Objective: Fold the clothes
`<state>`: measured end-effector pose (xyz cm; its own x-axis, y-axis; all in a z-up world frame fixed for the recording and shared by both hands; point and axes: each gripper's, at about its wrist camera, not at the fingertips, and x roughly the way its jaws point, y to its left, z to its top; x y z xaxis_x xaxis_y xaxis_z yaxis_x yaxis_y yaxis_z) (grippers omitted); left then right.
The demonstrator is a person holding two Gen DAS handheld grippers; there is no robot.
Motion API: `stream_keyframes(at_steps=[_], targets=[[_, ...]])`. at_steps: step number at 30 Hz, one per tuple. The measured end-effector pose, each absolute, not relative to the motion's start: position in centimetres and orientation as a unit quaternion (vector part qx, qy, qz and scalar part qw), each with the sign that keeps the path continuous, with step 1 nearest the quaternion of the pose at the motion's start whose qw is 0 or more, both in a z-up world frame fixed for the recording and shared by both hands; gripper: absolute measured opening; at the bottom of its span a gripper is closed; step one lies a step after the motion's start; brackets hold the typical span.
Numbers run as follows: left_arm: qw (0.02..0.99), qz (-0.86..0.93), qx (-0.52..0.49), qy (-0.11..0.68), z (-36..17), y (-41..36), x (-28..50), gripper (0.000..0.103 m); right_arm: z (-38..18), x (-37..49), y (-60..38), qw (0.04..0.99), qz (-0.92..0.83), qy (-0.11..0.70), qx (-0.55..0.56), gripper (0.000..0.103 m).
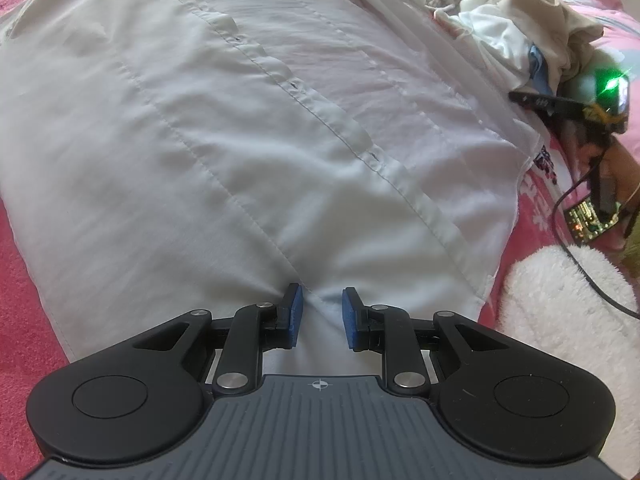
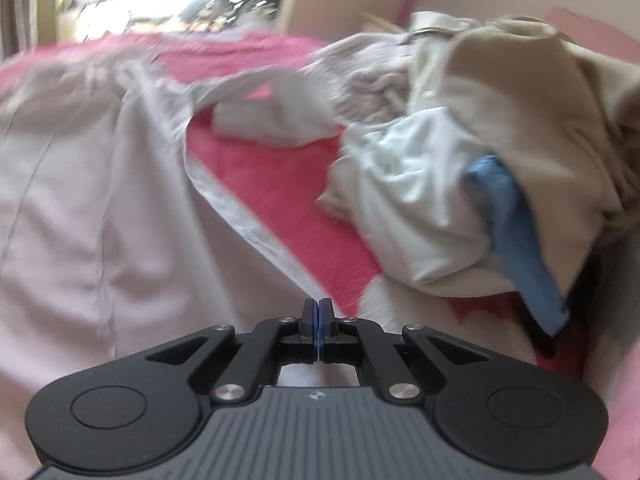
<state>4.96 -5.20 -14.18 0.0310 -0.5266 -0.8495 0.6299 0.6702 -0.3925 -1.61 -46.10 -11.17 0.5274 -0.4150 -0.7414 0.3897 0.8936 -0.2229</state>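
A white button-up shirt (image 1: 240,140) lies spread flat on a pink bedspread (image 1: 16,280), its placket running diagonally away from me. My left gripper (image 1: 322,316) sits at the shirt's near hem. Its blue pads (image 1: 295,312) stand slightly apart with a ridge of shirt fabric pinched between them, and creases fan out from there. In the right wrist view the shirt (image 2: 80,200) is blurred and its side edge runs down to my right gripper (image 2: 317,320), whose jaws are closed together on that edge. The right gripper (image 1: 520,97) also shows at the shirt's far right edge, with a green light on its body.
A heap of unfolded clothes (image 2: 480,152), beige and white with a blue piece (image 2: 516,240), lies to the right of the shirt. Bare pink bedspread (image 2: 280,208) separates them. A fluffy white sleeve (image 1: 560,300) and a cable lie at right. A bright window is behind the bed.
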Motion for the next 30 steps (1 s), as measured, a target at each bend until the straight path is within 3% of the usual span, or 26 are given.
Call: stream_keyframes(at_steps=[9, 13, 18, 30], targets=[[0.716, -0.400, 0.044, 0.571, -14.2, -5.3, 5.0, 0.022, -3.5, -4.0, -47.7, 0.902, -0.180, 0.345, 0.187, 0.000], [0.716, -0.401, 0.038, 0.570, -14.3, -5.1, 5.1, 0.022, -0.6, -3.8, -45.0, 0.910, -0.104, 0.335, 0.220, 0.000], [0.715, -0.402, 0.027, 0.572, -14.5, -4.9, 5.3, 0.022, 0.5, -1.8, -38.8, 0.913, -0.001, 0.364, 0.186, 0.000], [0.708, -0.411, 0.012, 0.573, -14.9, -4.4, 5.7, 0.022, -4.0, 1.5, -26.2, 0.850, 0.203, 0.485, 0.042, 0.000]])
